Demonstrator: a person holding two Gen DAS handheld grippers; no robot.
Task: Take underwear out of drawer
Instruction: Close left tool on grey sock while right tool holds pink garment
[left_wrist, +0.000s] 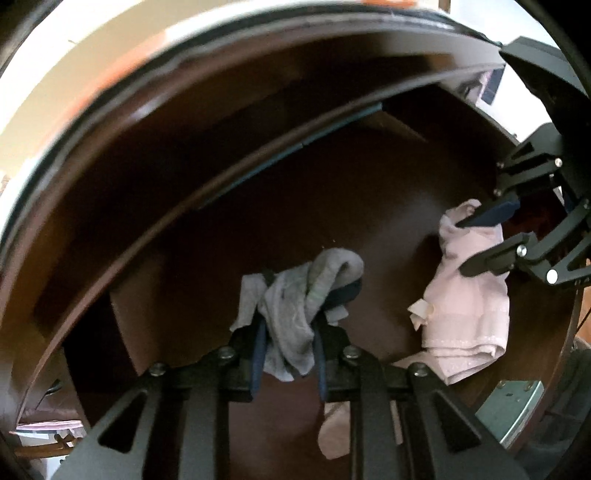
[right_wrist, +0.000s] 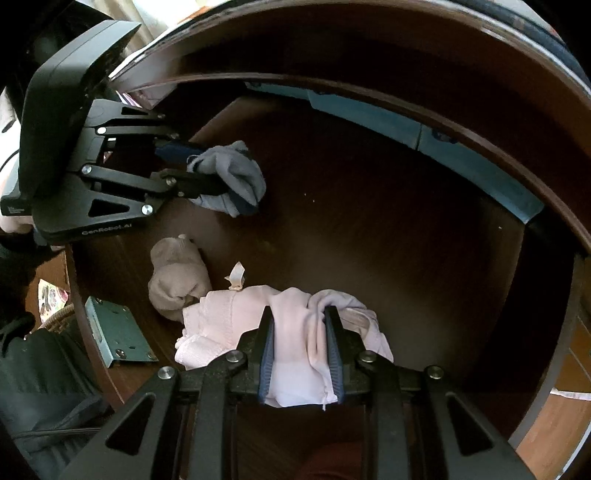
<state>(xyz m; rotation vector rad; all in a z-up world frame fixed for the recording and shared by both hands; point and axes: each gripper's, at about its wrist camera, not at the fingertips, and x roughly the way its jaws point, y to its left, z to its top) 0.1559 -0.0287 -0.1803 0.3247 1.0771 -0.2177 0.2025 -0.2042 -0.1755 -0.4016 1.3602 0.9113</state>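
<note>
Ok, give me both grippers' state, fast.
Left gripper: shut on grey underwear.
Right gripper: shut on pink underwear.

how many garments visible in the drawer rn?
3: grey garment in the left gripper, pink garment in the right gripper, beige bundle lying loose between them. More may be hidden.

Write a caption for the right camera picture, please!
Right gripper pinches pink underwear in the drawer.
</note>
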